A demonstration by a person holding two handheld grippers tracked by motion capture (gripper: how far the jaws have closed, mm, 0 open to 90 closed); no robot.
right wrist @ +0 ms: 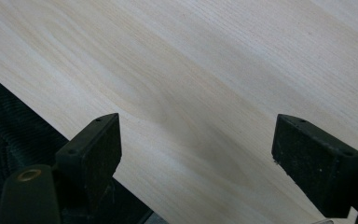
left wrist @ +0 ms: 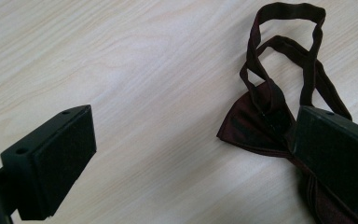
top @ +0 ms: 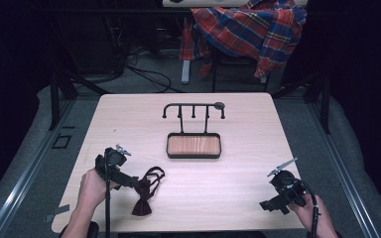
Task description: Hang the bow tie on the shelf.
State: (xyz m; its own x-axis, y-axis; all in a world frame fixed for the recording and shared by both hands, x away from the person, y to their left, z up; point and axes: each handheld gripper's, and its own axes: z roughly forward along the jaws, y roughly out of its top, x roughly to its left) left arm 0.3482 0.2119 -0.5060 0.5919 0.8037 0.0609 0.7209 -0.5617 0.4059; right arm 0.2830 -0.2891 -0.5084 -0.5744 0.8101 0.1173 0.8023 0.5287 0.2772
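Note:
A dark red bow tie point(top: 143, 198) with its strap looped lies near the table's front left. My left gripper point(top: 130, 180) hovers just left of it, and its jaws stand wide open. In the left gripper view the bow tie point(left wrist: 256, 123) lies on the wood at the right, partly hidden behind the right jaw. Bare wood shows between the jaws of the left gripper point(left wrist: 193, 140). My right gripper point(top: 269, 204) is at the front right, near the table's edge. In the right gripper view the right gripper point(right wrist: 196, 140) is open over bare wood.
A black hook stand point(top: 193, 106) rises from a black-rimmed wooden tray point(top: 194, 145) at the table's centre. Behind the table a plaid shirt point(top: 248, 29) hangs over a chair. Cables lie on the floor beyond. The table's front edge point(right wrist: 51, 121) runs close under the right gripper.

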